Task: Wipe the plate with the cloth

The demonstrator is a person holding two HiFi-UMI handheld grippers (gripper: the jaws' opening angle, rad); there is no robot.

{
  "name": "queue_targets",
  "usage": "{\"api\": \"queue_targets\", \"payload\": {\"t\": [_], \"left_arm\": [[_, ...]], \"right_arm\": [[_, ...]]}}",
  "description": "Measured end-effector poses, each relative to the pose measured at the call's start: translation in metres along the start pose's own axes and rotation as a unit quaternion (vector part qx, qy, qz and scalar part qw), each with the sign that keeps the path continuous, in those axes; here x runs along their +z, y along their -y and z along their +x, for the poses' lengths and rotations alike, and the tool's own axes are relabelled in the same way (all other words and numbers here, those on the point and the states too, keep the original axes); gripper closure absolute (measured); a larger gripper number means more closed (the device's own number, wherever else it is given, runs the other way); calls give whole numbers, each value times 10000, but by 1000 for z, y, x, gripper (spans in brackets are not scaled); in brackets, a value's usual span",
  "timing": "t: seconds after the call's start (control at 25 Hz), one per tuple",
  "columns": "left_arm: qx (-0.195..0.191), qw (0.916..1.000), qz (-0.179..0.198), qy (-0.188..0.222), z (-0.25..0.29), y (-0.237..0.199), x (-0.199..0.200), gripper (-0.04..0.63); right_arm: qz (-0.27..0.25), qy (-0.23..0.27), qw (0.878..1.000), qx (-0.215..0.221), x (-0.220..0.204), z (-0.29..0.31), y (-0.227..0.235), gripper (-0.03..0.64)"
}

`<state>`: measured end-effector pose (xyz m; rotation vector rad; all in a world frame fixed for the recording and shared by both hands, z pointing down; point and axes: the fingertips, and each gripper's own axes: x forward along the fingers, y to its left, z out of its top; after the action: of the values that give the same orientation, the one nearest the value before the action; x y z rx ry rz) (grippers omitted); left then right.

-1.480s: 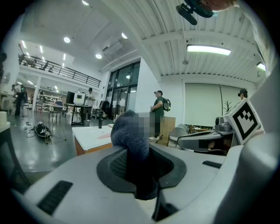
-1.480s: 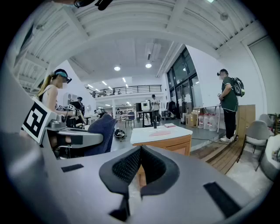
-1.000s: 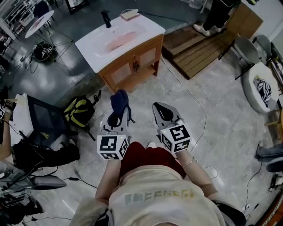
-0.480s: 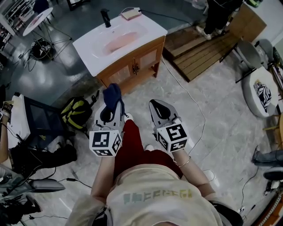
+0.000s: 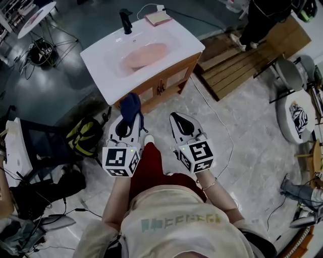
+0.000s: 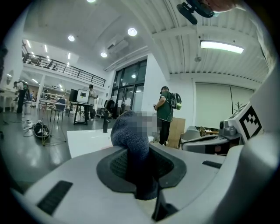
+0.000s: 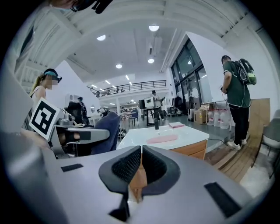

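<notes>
A pink plate (image 5: pixel 144 54) lies in the basin of a white sink top (image 5: pixel 108 75) on a wooden vanity, ahead of both grippers. It also shows as a pink oval, the plate (image 7: pixel 162 139), in the right gripper view. My left gripper (image 5: pixel 124 131) is shut on a dark blue cloth (image 5: pixel 130 107), which sticks up out of the jaws close to the vanity's front. The cloth (image 6: pixel 131 140) fills the middle of the left gripper view, pinched in my left gripper (image 6: pixel 141 170). My right gripper (image 5: pixel 183 127) is beside it, shut and holding nothing, as my right gripper (image 7: pixel 141 168) shows close up.
A black faucet (image 5: pixel 124 20) and a pink pad (image 5: pixel 158 18) sit at the sink's far edge. A yellow-black backpack (image 5: pixel 83 136) and cables lie on the floor at left. Wooden pallets (image 5: pixel 237 65) and a standing person (image 5: pixel 262 15) are at right.
The sink has come closer and more central in the head view. Both grippers now hang nearer the vanity's front, with the left still holding the cloth.
</notes>
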<state>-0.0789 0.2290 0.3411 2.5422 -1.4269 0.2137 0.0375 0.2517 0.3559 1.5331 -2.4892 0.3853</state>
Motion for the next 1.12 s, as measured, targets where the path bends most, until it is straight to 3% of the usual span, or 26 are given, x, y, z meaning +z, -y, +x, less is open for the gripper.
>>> {"api": "queue_targets", "payload": {"t": [0.56, 1.12], "left_arm": [[-271, 9996, -46, -50, 94, -98, 28, 515], [-332, 9994, -30, -120, 146, -129, 40, 515]], "right_arm": [[-122, -204, 9994, -268, 36, 137, 33, 578], [-963, -665, 9918, -509, 49, 184, 76, 578]]}}
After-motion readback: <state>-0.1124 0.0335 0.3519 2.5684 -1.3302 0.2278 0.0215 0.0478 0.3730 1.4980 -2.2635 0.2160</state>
